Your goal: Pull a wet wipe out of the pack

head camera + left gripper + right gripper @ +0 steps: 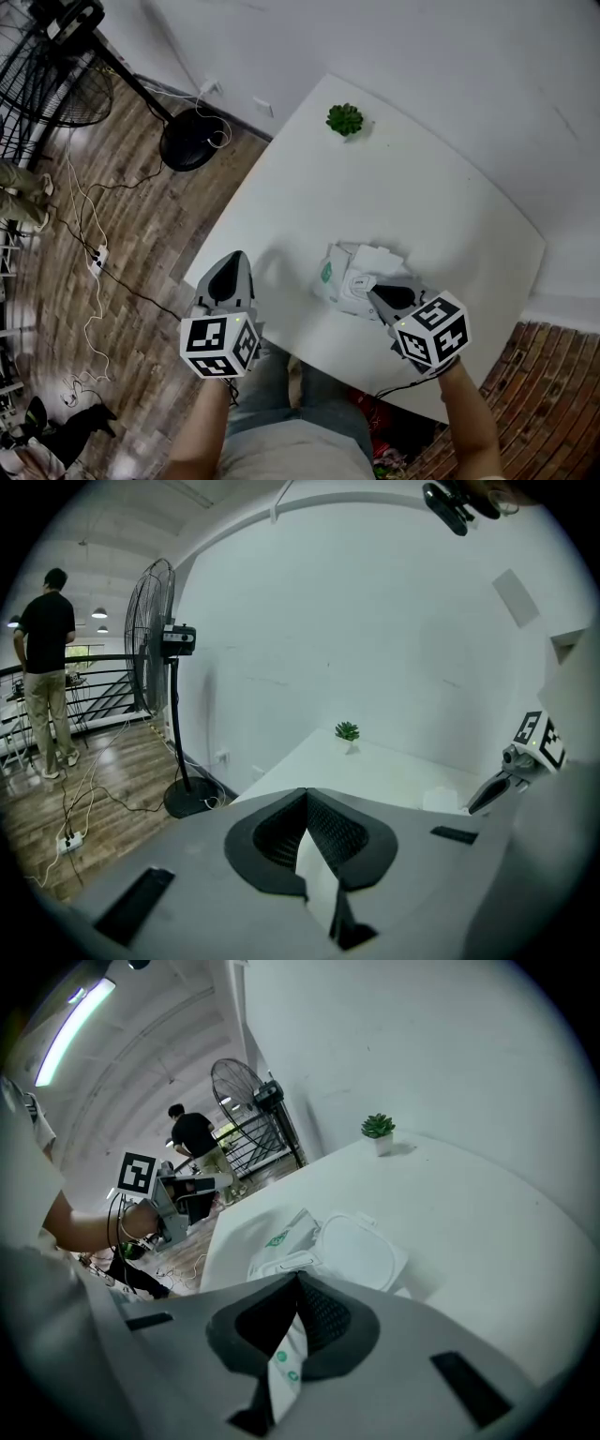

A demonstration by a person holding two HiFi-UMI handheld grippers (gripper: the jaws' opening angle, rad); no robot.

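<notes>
The white wet wipe pack (336, 274) with a green logo lies near the front edge of the white table (422, 187). Its round flip lid (361, 1252) stands open. My right gripper (373, 291) is shut, its tips resting at the pack's dispensing opening (281, 1265). I cannot see whether a wipe is pinched. A white strip with green dots shows low between its jaws. My left gripper (236, 257) hangs shut and empty over the table's front left corner, a short way left of the pack (441, 799).
A small green plant (345, 120) in a white pot stands at the table's far edge. A standing fan (52, 70) with a round black base (187, 141) is on the wood floor to the left, with cables (89, 253) trailing. A person (42, 667) stands far off.
</notes>
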